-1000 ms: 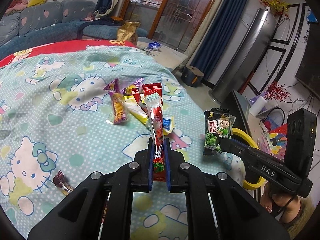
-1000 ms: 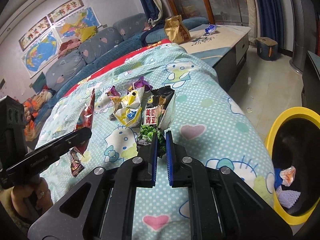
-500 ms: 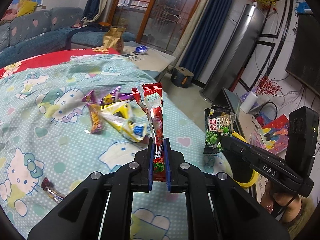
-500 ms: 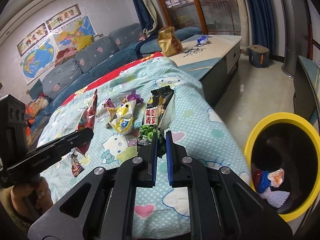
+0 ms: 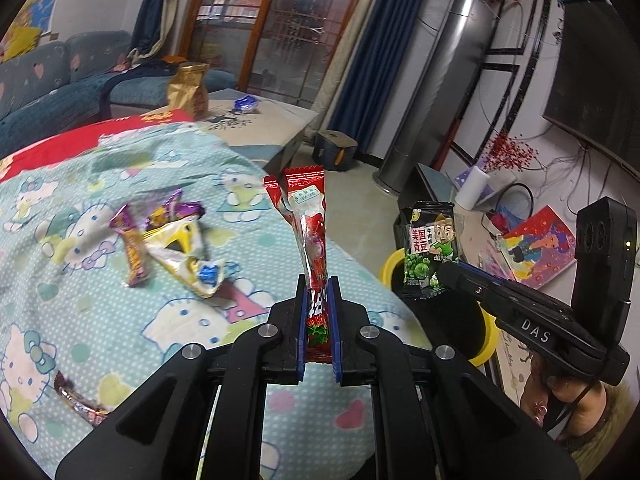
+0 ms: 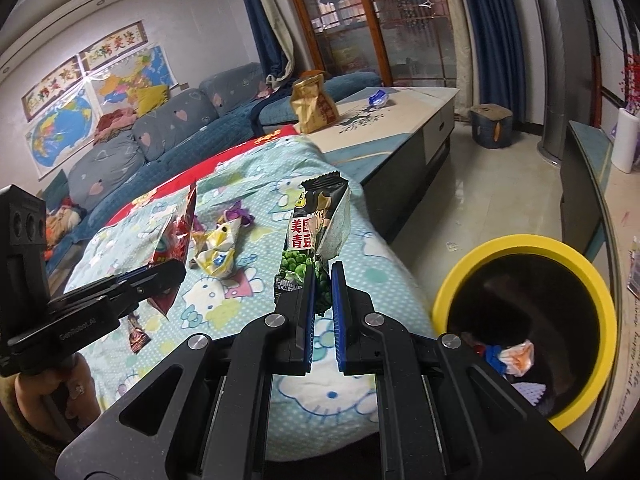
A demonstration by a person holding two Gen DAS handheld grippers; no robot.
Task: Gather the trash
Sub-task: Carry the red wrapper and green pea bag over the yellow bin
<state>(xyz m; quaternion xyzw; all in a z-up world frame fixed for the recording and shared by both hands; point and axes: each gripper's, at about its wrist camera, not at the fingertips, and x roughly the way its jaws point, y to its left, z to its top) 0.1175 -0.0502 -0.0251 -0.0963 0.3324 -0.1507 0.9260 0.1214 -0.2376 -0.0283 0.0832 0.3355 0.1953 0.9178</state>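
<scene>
I have both grippers loaded and carried off the bed toward the bin. My left gripper (image 5: 319, 300) is clamped on the lower end of a red snack wrapper (image 5: 310, 224), which stands upright above the jaws so it hangs clear of the blanket (image 5: 80, 184) and should fall free once I let go. My right gripper (image 6: 322, 280) is pinched on the bottom of a green pea packet (image 6: 316, 232), also held upright, for the same reason. The yellow-rimmed bin (image 6: 520, 246) sits on the floor just past the bed's right edge, already holding some crumpled trash (image 6: 510, 356). More wrappers (image 5: 176, 240) lie near the middle of the blanket, and a small dark one (image 5: 76, 400) sits near its near-left edge; those I judge are for later trips. Compared with a second ago, both views have swung toward the bed's right edge: the bin's opening now shows much fuller in the right camera, and the wrapper pile has slid leftward in the left camera.
</scene>
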